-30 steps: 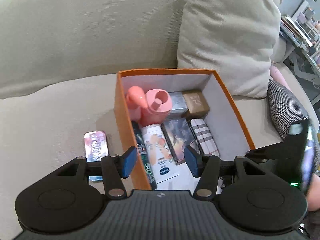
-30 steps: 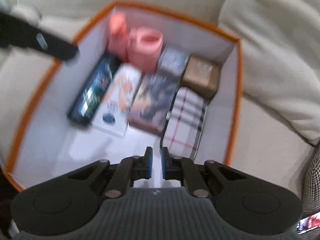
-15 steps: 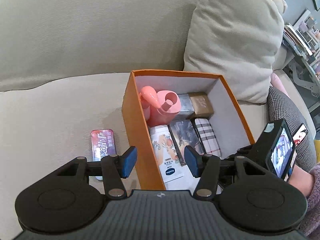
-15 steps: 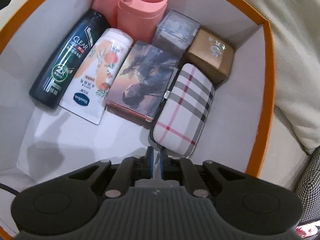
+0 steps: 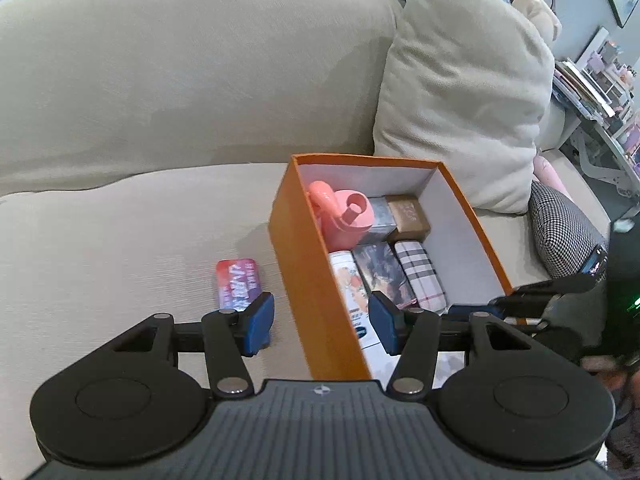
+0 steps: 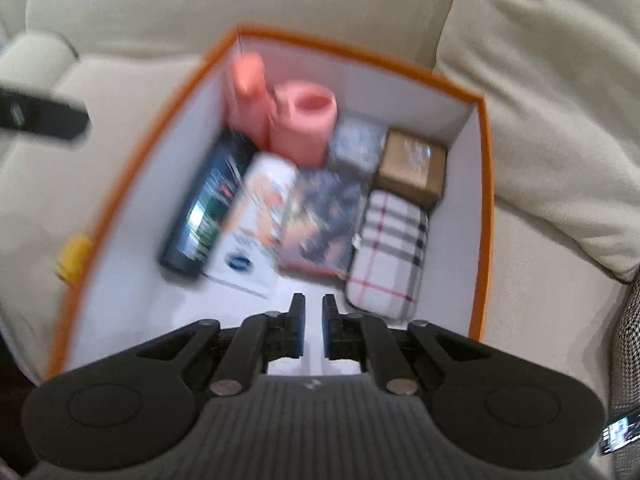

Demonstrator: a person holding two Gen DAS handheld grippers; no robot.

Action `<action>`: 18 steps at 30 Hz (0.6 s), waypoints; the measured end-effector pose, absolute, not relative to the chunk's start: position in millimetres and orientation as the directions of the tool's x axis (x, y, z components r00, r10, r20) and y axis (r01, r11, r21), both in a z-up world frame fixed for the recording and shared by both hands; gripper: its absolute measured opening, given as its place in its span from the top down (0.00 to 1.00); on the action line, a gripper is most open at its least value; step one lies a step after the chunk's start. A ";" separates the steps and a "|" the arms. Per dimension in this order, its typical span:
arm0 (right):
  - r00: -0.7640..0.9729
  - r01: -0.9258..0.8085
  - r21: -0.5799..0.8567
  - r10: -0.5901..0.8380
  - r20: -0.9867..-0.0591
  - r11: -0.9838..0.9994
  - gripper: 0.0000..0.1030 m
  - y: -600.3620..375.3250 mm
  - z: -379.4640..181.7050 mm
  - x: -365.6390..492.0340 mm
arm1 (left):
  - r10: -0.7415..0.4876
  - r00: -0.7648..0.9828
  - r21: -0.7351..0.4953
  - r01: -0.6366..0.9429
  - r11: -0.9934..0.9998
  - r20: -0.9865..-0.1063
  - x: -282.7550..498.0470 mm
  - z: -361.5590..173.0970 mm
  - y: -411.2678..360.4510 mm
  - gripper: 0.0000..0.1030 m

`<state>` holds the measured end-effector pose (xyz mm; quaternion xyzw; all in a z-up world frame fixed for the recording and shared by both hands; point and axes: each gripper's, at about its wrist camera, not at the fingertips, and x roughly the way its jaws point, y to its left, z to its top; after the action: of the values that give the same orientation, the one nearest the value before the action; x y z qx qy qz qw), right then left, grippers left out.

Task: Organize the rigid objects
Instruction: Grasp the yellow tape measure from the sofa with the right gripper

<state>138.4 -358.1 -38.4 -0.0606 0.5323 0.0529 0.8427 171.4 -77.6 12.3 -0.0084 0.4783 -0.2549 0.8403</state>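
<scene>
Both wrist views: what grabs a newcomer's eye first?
The open orange cardboard box on the beige sofa seat, packed with a pink plastic pump bottle at the back and a plaid hard case on its right. Outside it, a small red tin lies by the open left gripper.
</scene>
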 end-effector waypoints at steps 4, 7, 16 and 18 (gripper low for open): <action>0.500 -0.124 0.000 0.063 -0.864 0.992 0.92 -342.6 -13.4 132.5 | -0.423 0.437 -0.237 0.418 0.877 -0.794 160.3 17.7 -57.2 0.38; 0.543 -0.112 0.049 0.102 -0.833 0.993 0.92 -327.0 -1.0 128.5 | -0.407 0.449 -0.213 0.422 0.881 -0.795 152.1 18.7 -40.4 0.38; 0.556 -0.214 0.173 0.266 -0.788 0.961 0.91 -255.6 11.6 123.7 | -0.374 0.433 -0.183 0.420 0.889 -0.820 131.4 0.1 10.8 0.38; 0.534 -0.228 0.187 0.284 -0.796 0.955 0.91 -237.3 5.2 125.8 | -0.373 0.420 -0.181 0.429 0.885 -0.828 127.0 -8.8 16.4 0.38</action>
<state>125.8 -237.3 5.2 0.0302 0.4598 0.1463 0.8754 127.0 16.4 -8.8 0.0293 0.4832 -0.2381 0.8420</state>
